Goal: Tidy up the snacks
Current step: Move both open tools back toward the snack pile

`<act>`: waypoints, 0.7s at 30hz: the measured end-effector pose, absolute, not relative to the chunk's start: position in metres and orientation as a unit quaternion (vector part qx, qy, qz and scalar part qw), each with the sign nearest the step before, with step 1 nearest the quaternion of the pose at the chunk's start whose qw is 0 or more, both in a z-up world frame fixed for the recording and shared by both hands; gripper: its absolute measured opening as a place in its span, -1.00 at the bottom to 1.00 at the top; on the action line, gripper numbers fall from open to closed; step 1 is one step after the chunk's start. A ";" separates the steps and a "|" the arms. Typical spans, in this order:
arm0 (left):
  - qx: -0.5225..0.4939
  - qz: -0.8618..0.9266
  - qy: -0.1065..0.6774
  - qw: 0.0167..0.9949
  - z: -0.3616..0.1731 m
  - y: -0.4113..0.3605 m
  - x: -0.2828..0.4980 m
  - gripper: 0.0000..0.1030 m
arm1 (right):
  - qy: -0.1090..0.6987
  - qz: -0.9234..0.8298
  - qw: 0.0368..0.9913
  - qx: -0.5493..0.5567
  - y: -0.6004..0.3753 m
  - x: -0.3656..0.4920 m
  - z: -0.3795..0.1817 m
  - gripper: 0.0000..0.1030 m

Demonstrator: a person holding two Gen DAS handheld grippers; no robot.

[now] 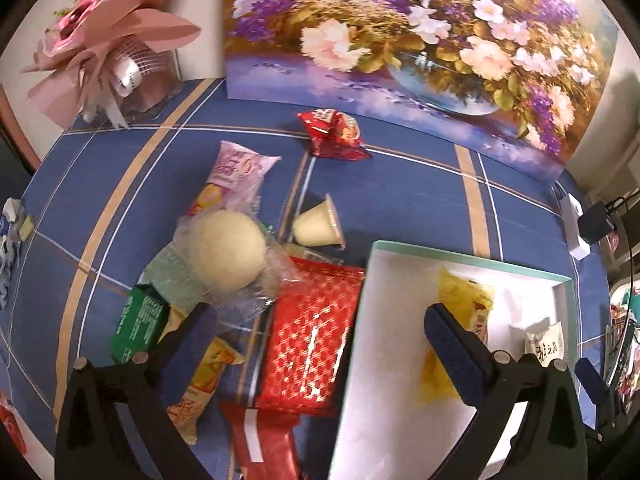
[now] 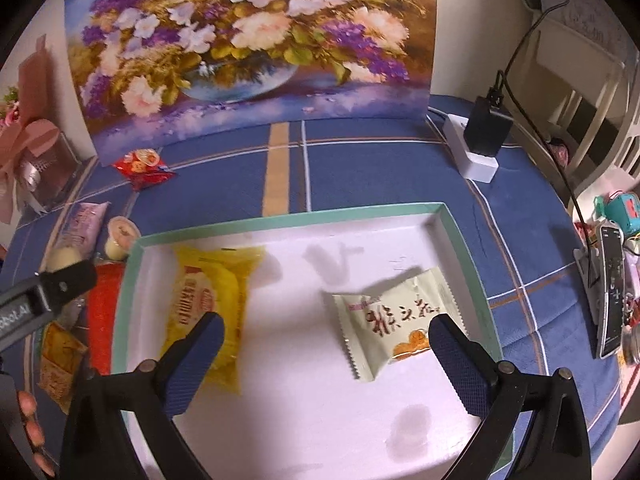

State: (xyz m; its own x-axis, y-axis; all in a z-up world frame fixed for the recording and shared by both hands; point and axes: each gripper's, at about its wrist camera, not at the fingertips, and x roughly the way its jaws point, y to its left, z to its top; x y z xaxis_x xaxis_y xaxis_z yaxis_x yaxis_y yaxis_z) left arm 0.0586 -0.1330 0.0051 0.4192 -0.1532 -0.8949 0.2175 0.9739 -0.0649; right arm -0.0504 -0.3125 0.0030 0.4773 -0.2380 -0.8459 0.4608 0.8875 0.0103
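Note:
A white tray with a green rim lies on the blue tablecloth; it also shows in the left wrist view. In it lie a yellow snack packet and a pale green packet with brown writing. My right gripper is open and empty above the tray, between the two packets. My left gripper is open and empty over a large red patterned packet at the tray's left edge. Left of the tray lies a pile: a round white bun in clear wrap, a pudding cup, a purple packet.
A red snack bag lies near the flower painting at the back. A green packet and orange packets lie in the pile. A pink gift bouquet stands back left. A white power strip with a black adapter sits back right.

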 end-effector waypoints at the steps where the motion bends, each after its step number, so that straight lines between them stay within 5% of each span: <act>1: 0.033 -0.105 0.525 0.844 0.006 -0.131 0.058 1.00 | 0.468 -0.205 0.851 0.121 -0.311 -0.051 0.003 1.00; 21: -0.001 -0.034 0.572 0.819 0.017 -0.032 0.040 1.00 | 0.537 -0.134 0.824 0.124 -0.234 -0.054 -0.009 1.00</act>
